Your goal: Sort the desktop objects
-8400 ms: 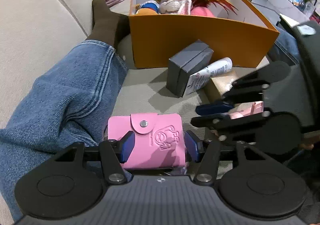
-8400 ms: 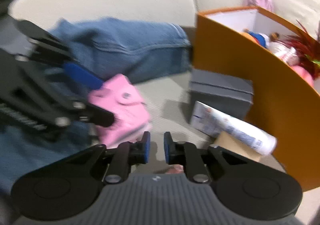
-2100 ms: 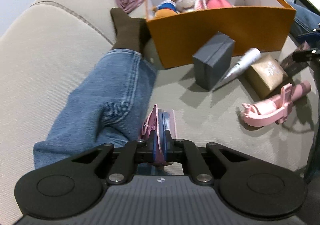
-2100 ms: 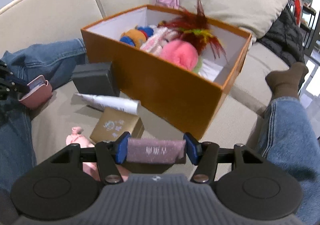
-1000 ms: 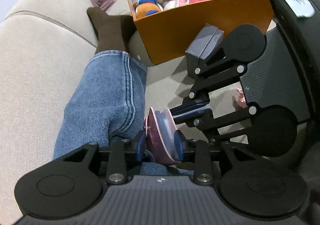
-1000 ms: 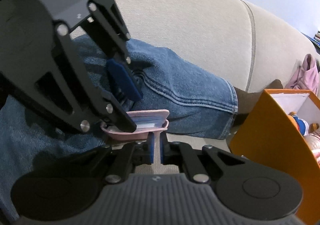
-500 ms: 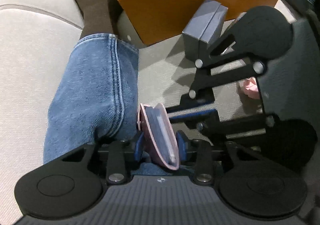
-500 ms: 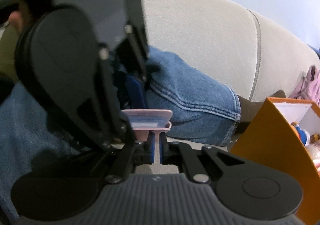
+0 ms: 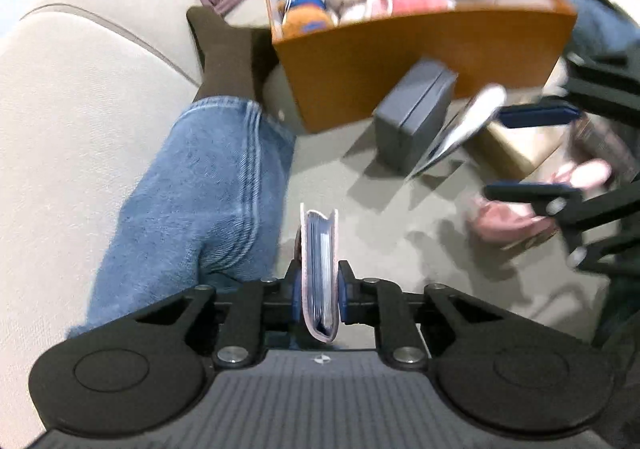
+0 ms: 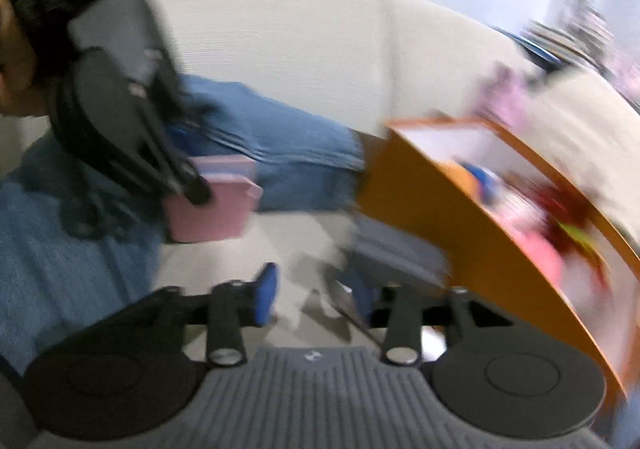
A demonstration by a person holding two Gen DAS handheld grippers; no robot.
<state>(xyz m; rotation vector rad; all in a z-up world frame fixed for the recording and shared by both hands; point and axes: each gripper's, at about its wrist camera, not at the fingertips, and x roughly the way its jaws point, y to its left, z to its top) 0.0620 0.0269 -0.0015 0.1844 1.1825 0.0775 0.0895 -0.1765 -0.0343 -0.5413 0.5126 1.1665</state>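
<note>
two claws at work: my left claw closing on the pink card wallet, my right claw opening empty; next, carry it to the orange box.

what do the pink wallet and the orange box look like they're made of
Pink wallet: probably faux leather, matte and smooth, with a soft folded edge around stacked card sleeves. Orange box: likely rigid cardboard, with thin straight walls, a white lining and a slight sheen outside.
</note>
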